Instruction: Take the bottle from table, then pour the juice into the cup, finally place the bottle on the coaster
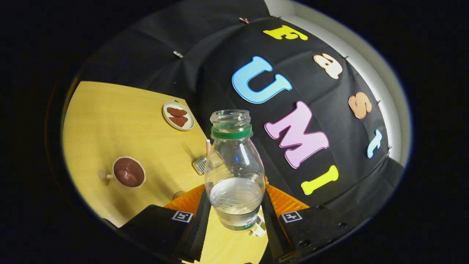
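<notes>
Wooden desk (110,117), seen tilted: bottle lifted, cup not yet reached.
Tool (234,216) pinches the open bottle (234,172) low on its body; the brown cup (128,172) sits well apart, so next it likely swings over and tips.

the camera rides on the gripper (234,220), looking forward along its fingers, tilted above the wooden table (110,121). the held bottle (234,172) is very near; the cup (128,172) and plate (178,116) lie farther left.
</notes>
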A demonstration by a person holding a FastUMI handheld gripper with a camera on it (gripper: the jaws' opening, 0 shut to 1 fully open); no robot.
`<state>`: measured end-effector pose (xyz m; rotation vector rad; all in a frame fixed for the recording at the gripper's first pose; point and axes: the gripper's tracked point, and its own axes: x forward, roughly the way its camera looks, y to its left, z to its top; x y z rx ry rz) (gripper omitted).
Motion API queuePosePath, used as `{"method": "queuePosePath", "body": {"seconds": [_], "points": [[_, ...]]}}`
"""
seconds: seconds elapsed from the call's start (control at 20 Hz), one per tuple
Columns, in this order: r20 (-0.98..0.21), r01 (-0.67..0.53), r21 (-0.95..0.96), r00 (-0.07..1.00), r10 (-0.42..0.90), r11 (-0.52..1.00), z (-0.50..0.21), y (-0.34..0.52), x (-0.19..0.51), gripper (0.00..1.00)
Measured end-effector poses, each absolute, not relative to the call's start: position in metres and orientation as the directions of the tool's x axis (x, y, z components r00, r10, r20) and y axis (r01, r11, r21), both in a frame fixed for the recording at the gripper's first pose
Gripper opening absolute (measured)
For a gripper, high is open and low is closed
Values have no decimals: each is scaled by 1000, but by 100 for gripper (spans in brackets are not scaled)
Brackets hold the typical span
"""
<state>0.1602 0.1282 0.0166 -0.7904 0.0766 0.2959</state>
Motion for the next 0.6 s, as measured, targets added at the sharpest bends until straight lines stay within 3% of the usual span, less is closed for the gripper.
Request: {"method": "queuePosePath", "body": {"seconds": [0.3,0.6], "points": [[-226,-349,-391,933,279,852,-4,127,171,72],[-242,-356,-155,918,314,922,-40,124,198,72]]}}
